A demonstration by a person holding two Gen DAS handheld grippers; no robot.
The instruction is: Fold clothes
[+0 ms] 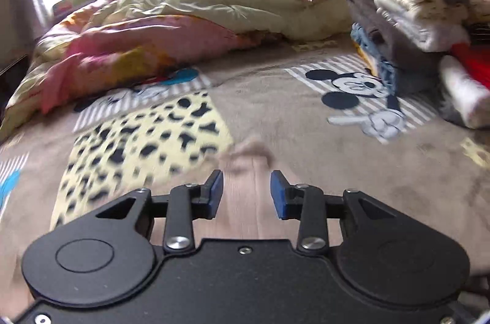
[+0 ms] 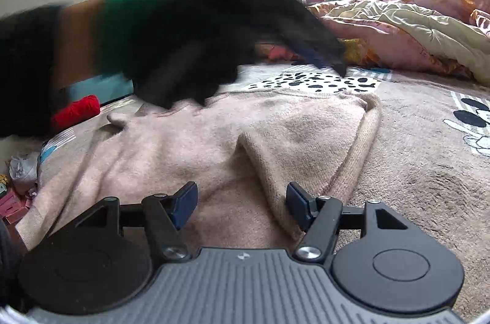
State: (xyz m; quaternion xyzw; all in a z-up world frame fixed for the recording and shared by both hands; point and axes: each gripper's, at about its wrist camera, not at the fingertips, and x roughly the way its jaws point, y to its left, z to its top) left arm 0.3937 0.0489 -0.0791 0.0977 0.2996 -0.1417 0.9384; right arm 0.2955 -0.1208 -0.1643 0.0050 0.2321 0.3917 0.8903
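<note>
Your right gripper hangs wide open, empty, astride a raised fold of the beige sweater, placed to pinch it. Your left gripper, part-open and empty, hovers over the sweater's far left edge.

Hidden or unclear from my cameras:
- My left tongs, seen from the right wrist: motion-smeared, jaw gap unreadable.
- Beige sweater: far left edge hidden behind that smear; near hem under my right tongs' body.
- Stacked clothes: cropped at right edge.
- Floor clutter: too small to identify.
</note>
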